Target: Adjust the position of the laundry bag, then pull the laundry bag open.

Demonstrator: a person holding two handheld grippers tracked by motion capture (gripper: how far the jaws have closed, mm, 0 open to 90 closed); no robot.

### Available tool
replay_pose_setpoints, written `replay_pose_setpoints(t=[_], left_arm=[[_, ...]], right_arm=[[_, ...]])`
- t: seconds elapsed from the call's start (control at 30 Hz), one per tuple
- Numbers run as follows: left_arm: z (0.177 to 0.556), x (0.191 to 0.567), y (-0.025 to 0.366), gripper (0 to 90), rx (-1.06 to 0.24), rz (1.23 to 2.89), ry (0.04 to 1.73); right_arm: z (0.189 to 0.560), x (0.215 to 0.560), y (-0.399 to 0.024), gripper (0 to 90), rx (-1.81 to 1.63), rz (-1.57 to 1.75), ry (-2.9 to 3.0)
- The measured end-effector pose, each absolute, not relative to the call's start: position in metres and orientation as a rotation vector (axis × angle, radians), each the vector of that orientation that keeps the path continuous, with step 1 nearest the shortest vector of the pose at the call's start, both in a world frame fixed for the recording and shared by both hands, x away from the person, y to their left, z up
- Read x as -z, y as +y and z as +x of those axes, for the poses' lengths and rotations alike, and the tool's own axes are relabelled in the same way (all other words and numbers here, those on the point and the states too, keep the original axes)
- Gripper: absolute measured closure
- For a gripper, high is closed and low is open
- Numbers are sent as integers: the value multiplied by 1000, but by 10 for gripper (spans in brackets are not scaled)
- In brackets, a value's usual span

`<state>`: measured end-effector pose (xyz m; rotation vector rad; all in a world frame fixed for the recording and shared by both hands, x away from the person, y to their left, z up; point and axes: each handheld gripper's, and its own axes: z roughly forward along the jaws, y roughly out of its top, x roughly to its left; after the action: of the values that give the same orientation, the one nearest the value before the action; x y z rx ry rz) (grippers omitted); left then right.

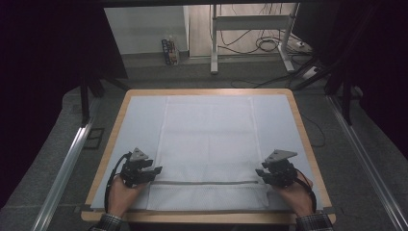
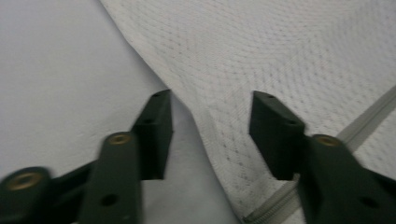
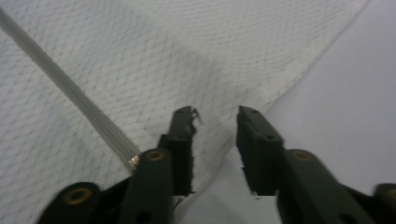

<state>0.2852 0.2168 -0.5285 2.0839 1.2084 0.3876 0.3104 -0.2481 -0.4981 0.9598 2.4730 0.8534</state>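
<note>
A white mesh bag [image 1: 209,144] lies flat on a pale mat [image 1: 139,125] on the table, with a grey zipper [image 1: 207,182] running across it near the front. My left gripper [image 1: 156,171] sits at the bag's left edge by the zipper's end. Its jaws stand open in the left gripper view [image 2: 210,121], and the mesh bag's [image 2: 280,56] edge lies loose between them. My right gripper [image 1: 260,173] is at the bag's right edge. It is open too [image 3: 215,123], with the mesh bag's [image 3: 140,60] edge in the gap and the zipper [image 3: 70,93] just to its left.
The mat covers most of the wooden table [image 1: 120,115], leaving a thin rim. Metal rails [image 1: 67,159] run along the floor on both sides. A desk frame [image 1: 214,43] with cables and a small carton [image 1: 170,51] stand on the floor beyond the far edge.
</note>
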Motion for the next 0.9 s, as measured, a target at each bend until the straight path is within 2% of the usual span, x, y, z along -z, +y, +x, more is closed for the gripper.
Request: replay_pose_setpoints(t=[0.07,0.1,0.13,0.17,0.2,0.23,0.27,0.3,0.4,0.9], left_arm=[[284,530,216,358,-421,2090,1198],[284,530,216,358,-429,2088,1196],[284,530,218,284,-407,2072,1178],[284,530,218,237,-407,2072,1178],[284,531,219,178,-363,2044,1170],[284,531,219,117,-363,2044,1170],[284,531,219,67,-347,2036,1171],[285,531,219,67,-341,2036,1172],[285,534,217,26,-346,2079,1163],[284,535,213,42,-401,2125,1151]], right_arm=[[312,499,-249,490,-860,971,2461],[312,499,-249,490,-860,971,2461],[313,500,-250,421,-869,981,2451],[313,500,-250,421,-869,981,2451],[315,501,-251,347,-885,1001,2436],[315,501,-251,347,-885,1001,2436],[318,502,-253,274,-930,1036,2417],[318,502,-253,274,-930,1036,2417],[323,505,-256,197,-1013,1109,2416],[323,508,-253,36,-1052,1050,2435]])
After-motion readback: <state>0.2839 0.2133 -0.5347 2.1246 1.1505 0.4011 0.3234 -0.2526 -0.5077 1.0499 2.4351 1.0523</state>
